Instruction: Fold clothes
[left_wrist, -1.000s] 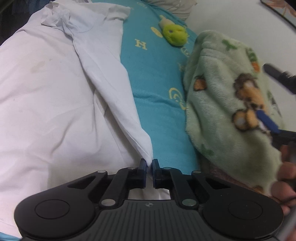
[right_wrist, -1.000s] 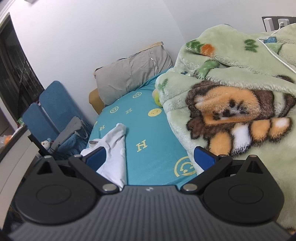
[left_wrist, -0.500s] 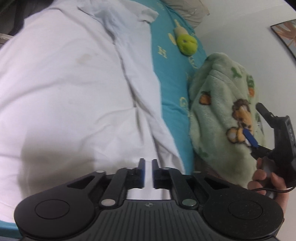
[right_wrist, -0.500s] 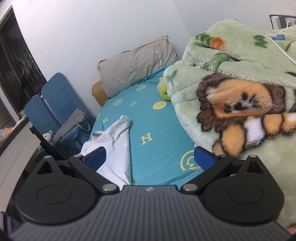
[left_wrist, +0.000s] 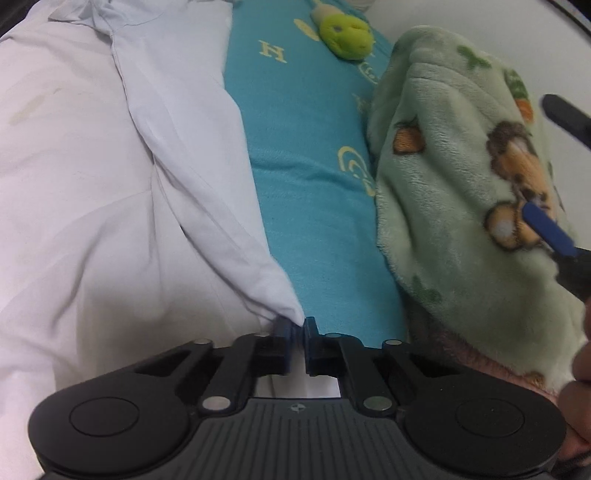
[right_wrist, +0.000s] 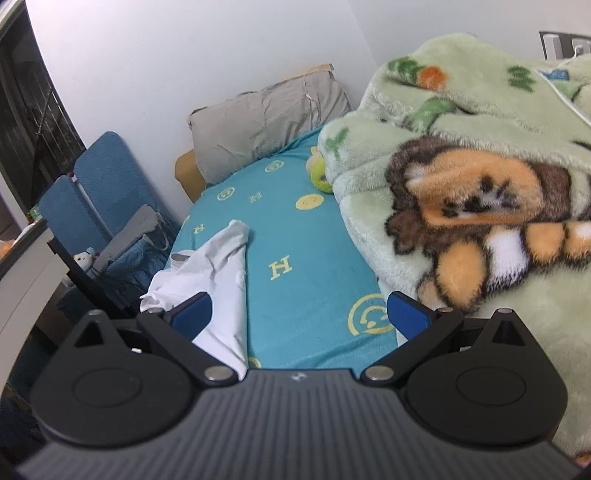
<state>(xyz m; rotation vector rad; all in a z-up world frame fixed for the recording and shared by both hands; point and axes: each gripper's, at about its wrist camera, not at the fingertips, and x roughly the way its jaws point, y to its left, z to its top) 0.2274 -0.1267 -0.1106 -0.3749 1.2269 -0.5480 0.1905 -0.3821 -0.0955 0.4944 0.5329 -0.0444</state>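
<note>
A white shirt (left_wrist: 92, 192) lies spread on the teal bed sheet (left_wrist: 306, 177) and fills the left of the left wrist view. My left gripper (left_wrist: 297, 325) is shut on the shirt's near right corner, which is pulled into a point between the jaws. A fold runs from that corner up toward the collar. In the right wrist view the same shirt (right_wrist: 218, 266) lies at the left of the bed. My right gripper (right_wrist: 299, 314) is open and empty above the sheet, to the right of the shirt; it also shows in the left wrist view (left_wrist: 554, 229).
A green fleece blanket (right_wrist: 461, 192) with a bear print is heaped along the right side of the bed. A green plush toy (left_wrist: 345, 33) lies on the sheet beyond the shirt. A grey pillow (right_wrist: 266, 118) is at the head. A blue chair (right_wrist: 96, 192) stands left of the bed.
The left gripper kept hold of the shirt corner, swung left over the shirt half a second ago, then came back right, so the corner is again pulled taut. The right gripper drifted slightly, still open.
</note>
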